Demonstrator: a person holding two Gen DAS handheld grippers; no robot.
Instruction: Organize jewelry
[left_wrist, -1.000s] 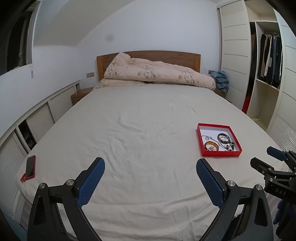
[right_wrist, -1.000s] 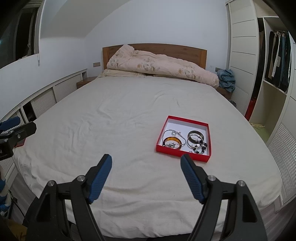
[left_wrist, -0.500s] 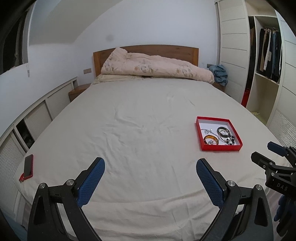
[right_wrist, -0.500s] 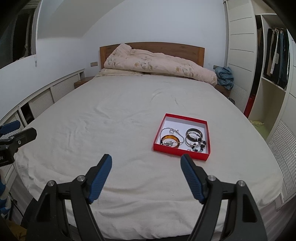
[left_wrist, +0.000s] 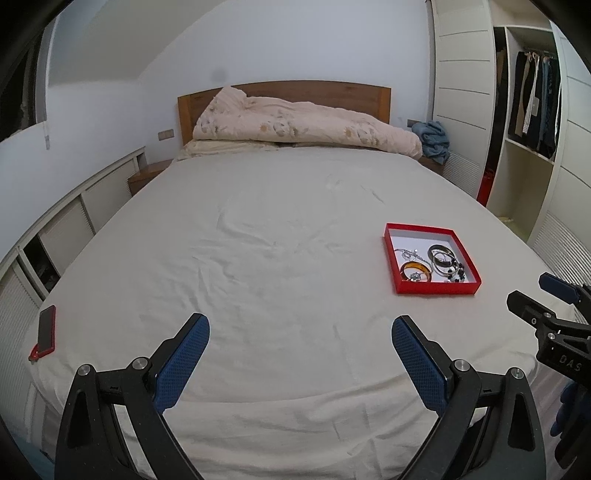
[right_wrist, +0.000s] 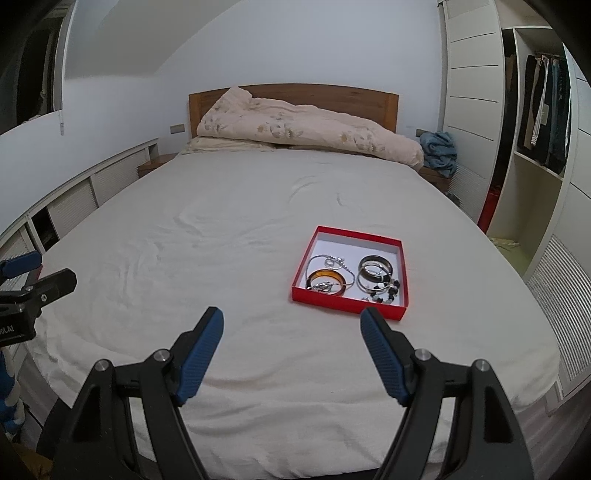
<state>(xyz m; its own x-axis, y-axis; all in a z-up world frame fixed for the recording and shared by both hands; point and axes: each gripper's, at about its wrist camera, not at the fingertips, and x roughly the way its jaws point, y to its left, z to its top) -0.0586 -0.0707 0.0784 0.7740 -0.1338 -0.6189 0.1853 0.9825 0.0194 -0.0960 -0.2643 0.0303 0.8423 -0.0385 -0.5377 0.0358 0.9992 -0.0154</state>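
- Nearest the cameras, the left gripper (left_wrist: 299, 354) and the right gripper (right_wrist: 291, 350) both hang over the near edge of the bed (right_wrist: 221, 236), jaws spread wide, blue pads holding and touching nothing.
- Just beyond the right gripper, slightly to its right, sits the red tray (right_wrist: 347, 301) on the sheet; from the left gripper it lies well off to the right.
- Inside the tray lie the jewelry pieces: an amber bangle (right_wrist: 328, 278) at the near left, a silver chain (right_wrist: 330, 263) behind it, dark and silver bangles (right_wrist: 375, 271) on the right, and a beaded bracelet (right_wrist: 386, 291) at the near right corner.
- All the jewelry in view is gathered in the tray, none on the sheet; this fits either a finished tidy-up or pieces waiting to be sorted out, and the views do not settle which.
- Far left on the bed's edge, a red phone (left_wrist: 46, 332) lies apart from everything.
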